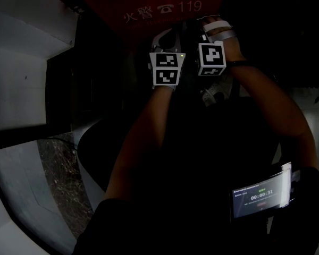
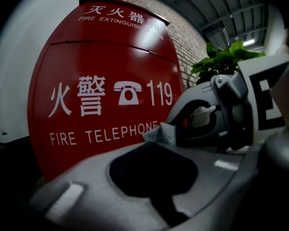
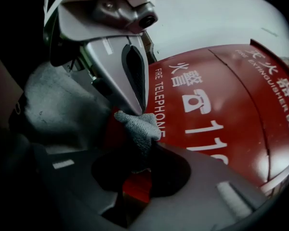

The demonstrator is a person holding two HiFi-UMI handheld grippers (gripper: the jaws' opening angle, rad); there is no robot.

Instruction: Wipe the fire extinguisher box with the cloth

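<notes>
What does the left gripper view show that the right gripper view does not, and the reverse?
Only the left gripper view: a green plant, ceiling lights, and the right gripper from the side. Only the right gripper view: the left gripper, its tip at the cloth. Both: the red fire extinguisher box and that cloth.

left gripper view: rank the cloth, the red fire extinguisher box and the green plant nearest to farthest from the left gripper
1. cloth: just past the jaw tips, slightly right.
2. fire extinguisher box: ahead and to the left, behind the cloth.
3. plant: upper right, back beyond the box's right edge, by the brick wall.
</notes>
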